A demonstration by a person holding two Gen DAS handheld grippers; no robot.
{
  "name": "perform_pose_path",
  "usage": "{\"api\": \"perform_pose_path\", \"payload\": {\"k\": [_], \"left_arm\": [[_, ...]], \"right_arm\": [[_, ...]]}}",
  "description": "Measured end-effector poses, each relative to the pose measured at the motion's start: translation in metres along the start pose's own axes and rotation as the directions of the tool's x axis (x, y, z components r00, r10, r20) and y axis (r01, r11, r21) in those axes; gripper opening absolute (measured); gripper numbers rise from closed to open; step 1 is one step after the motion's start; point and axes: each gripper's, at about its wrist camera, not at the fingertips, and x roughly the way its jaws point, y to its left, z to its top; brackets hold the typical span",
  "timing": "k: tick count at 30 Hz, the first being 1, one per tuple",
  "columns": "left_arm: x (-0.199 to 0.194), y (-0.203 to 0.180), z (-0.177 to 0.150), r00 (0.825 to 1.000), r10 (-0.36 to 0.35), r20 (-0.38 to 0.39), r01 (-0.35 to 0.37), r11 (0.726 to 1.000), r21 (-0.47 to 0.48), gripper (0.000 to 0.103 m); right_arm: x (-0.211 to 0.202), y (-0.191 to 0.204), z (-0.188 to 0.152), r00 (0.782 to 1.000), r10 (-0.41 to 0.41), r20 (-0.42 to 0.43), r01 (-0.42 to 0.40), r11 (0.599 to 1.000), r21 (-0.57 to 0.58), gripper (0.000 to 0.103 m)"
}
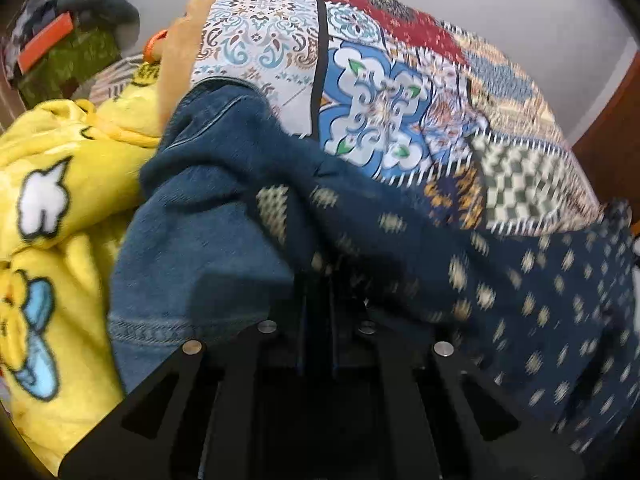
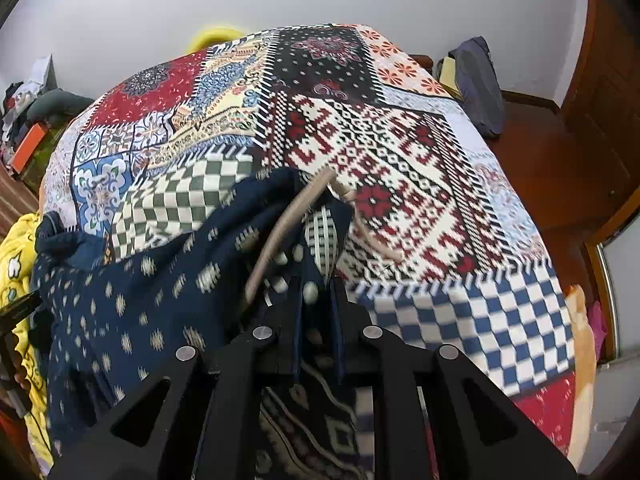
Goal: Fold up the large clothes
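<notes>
Navy garment [image 2: 132, 300], cream dotted motifs; patchwork bedspread [image 2: 400, 168], red, blue, checkered; yellow blanket [image 1: 60, 184], cartoon prints.

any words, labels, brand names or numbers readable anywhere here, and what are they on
No readable text in either view.
Yellow fleece: dark marks near its top edge, too blurred to read.
Patchwork bedspread: patterns only.
Navy patterned garment: motifs only, no visible label.

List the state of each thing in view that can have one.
Left gripper: shut on the navy patterned garment.
Right gripper: shut on the same garment.
Navy patterned garment: bunched, lying on the patchwork bedspread.
Drawstring: loose.
Yellow blanket: crumpled.
</notes>
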Motion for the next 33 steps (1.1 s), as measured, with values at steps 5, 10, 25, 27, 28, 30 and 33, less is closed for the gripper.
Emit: {"api": "perform_pose_path", "payload": {"k": [5, 10, 25, 27, 28, 30, 33], "left_arm": [[-0.037, -0.002, -0.018, 1.000, -0.004, 0.023, 0.003, 0.998, 0.061, 0.006], [-0.096, -0.006, -0.038, 0.996, -0.033, 0.077, 0.027, 0.997, 0.078, 0.008], [-0.245, -0.014, -0.136, 0.973, -0.123, 0.193, 0.084, 0.976, 0.200, 0.064], [-0.244, -0.008, -0.152, 0.980, -0.120, 0.162, 0.089, 0.979, 0.185, 0.074], [-0.241, -0.005, -0.162, 0.982, -0.127, 0.139, 0.103, 0.981, 0.166, 0.076], [-0.232, 0.004, -0.177, 0.984, -0.152, 0.088, 0.139, 0.981, 0.136, 0.077], [-0.215, 0.014, -0.202, 0.986, -0.166, 0.017, 0.164, 0.982, 0.094, 0.077]], "right_arm": [[-0.033, -0.005, -0.016, 0.999, 0.035, -0.028, -0.036, 0.999, -0.027, 0.012], [-0.093, 0.001, -0.041, 0.998, 0.057, 0.012, -0.056, 0.995, -0.081, 0.013], [-0.216, 0.027, -0.133, 0.995, 0.017, 0.101, 0.005, 0.979, -0.206, 0.074], [-0.215, 0.029, -0.150, 0.997, 0.026, 0.070, -0.010, 0.976, -0.216, 0.074], [-0.215, 0.029, -0.158, 0.998, 0.030, 0.060, -0.017, 0.976, -0.219, 0.074], [-0.211, 0.029, -0.174, 0.999, 0.037, 0.034, -0.029, 0.976, -0.217, 0.074], [-0.198, 0.025, -0.197, 0.999, 0.053, -0.011, -0.054, 0.982, -0.182, 0.074]]}}
